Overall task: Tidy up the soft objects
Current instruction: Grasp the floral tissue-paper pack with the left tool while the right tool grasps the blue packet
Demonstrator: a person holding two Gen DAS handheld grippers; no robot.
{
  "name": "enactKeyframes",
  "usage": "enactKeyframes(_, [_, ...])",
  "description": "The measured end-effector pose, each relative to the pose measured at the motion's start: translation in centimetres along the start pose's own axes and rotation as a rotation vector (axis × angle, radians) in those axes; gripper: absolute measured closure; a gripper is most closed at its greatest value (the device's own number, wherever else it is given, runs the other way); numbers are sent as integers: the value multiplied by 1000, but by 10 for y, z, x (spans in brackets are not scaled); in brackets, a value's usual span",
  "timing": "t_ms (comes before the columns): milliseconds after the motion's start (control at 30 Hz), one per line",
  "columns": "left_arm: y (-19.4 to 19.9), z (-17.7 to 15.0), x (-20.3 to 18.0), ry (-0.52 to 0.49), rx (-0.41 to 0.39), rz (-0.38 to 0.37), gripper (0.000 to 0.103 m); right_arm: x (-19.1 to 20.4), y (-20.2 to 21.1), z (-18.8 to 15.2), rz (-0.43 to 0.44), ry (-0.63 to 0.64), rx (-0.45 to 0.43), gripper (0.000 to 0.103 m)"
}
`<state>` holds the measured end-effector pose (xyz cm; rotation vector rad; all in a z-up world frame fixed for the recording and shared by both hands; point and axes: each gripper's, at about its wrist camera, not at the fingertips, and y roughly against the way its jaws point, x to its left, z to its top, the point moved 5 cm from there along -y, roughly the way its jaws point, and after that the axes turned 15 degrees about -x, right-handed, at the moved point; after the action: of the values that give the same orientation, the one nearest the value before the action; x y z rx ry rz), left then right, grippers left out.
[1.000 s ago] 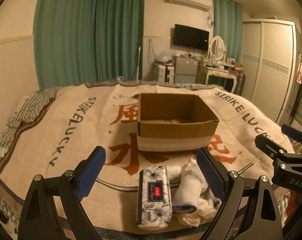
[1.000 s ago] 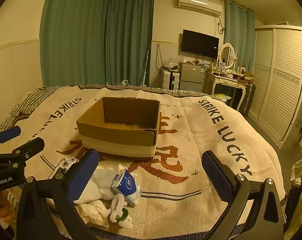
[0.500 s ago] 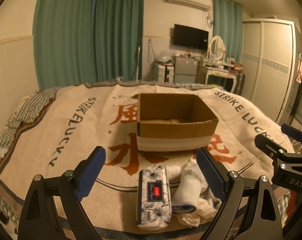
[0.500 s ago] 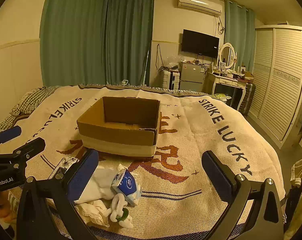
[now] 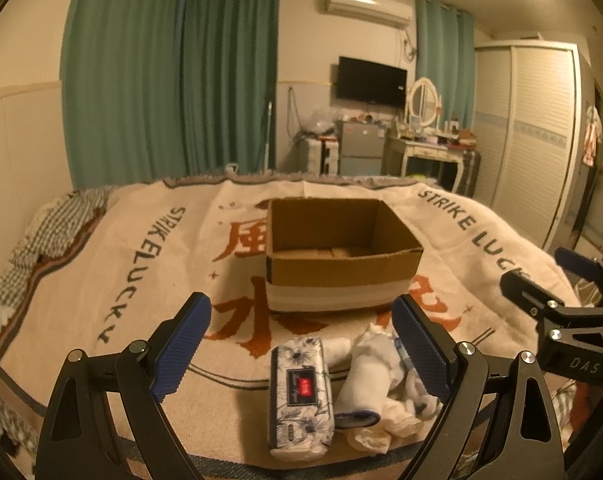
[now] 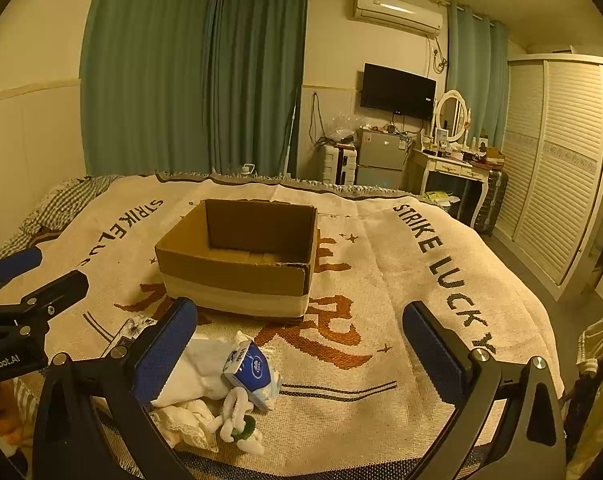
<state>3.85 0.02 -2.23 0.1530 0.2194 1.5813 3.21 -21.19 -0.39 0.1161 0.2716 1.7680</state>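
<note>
An open, empty cardboard box [image 5: 341, 256] [image 6: 241, 264] stands mid-bed on the printed blanket. In front of it lies a heap of soft things: a floral tissue pack [image 5: 301, 392], rolled white socks [image 5: 361, 384] [image 6: 197, 368], a blue-and-white tissue packet [image 6: 249, 370], a small white plush toy [image 6: 237, 420] and lacy white cloth [image 6: 181, 420]. My left gripper [image 5: 301, 344] is open and empty, held above the floral pack. My right gripper [image 6: 297, 348] is open and empty, its left finger over the socks.
The blanket [image 6: 401, 280] covers the whole bed. A checked cloth [image 5: 49, 236] lies at the bed's left edge. A wardrobe [image 6: 557, 160], dressing table [image 6: 453, 160] and green curtains [image 6: 193, 76] stand beyond the bed.
</note>
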Motion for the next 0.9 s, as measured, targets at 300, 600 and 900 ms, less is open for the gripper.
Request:
enactKeyframes(300, [-32,-61,9,-6,188,14,12,-3,-13,-26,-2,6,74,0])
enactKeyframes(600, [-58,-107,3,0,346,-12,17,5,-43,-56,19,22,168,0])
enactKeyframes(900, [-61,-119,6,16,398,-80,59,18,-82,-91,30,46,283,0])
